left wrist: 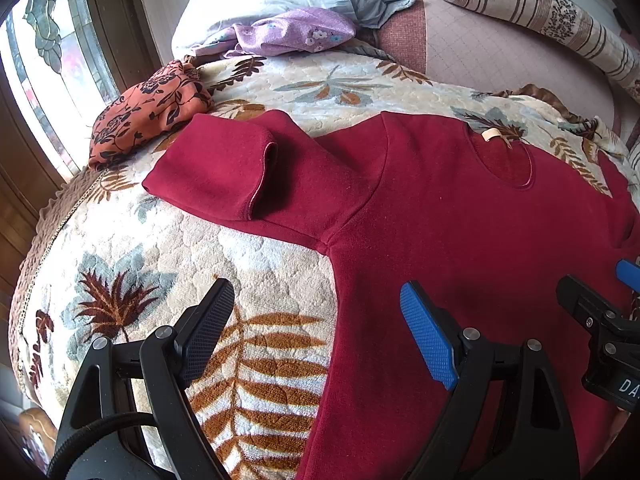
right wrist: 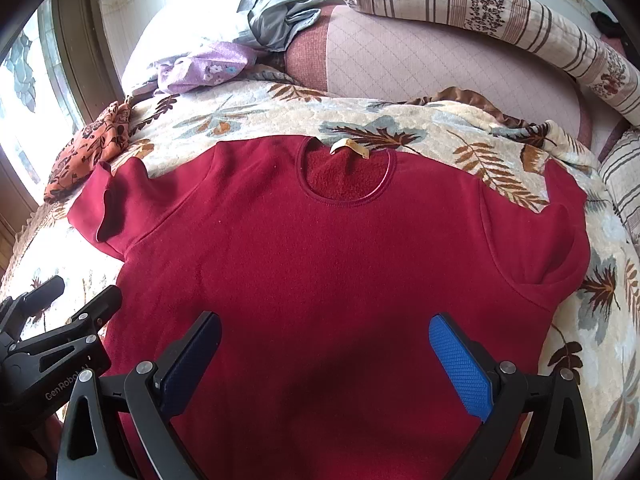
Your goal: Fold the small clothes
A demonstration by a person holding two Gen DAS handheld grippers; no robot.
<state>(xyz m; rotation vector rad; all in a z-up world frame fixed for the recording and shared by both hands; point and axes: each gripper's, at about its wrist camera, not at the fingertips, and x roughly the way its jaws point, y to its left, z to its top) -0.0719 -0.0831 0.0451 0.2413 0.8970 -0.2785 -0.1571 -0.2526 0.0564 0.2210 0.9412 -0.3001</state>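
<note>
A red shirt [right wrist: 320, 248] lies flat, neckline away, on a leaf-patterned blanket [left wrist: 248, 280]. The right gripper [right wrist: 325, 354] hovers over its lower body, jaws spread and empty. The left gripper [left wrist: 318, 322], also spread and empty, straddles the shirt's side edge just beside it.

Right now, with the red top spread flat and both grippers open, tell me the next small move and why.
Probably close the left gripper on the left sleeve and fold it in over the body. The red top already lies flat on the leaf-print blanket, neckline away, both sleeves out to the sides. Neither the left nor the right gripper holds anything yet.
</note>
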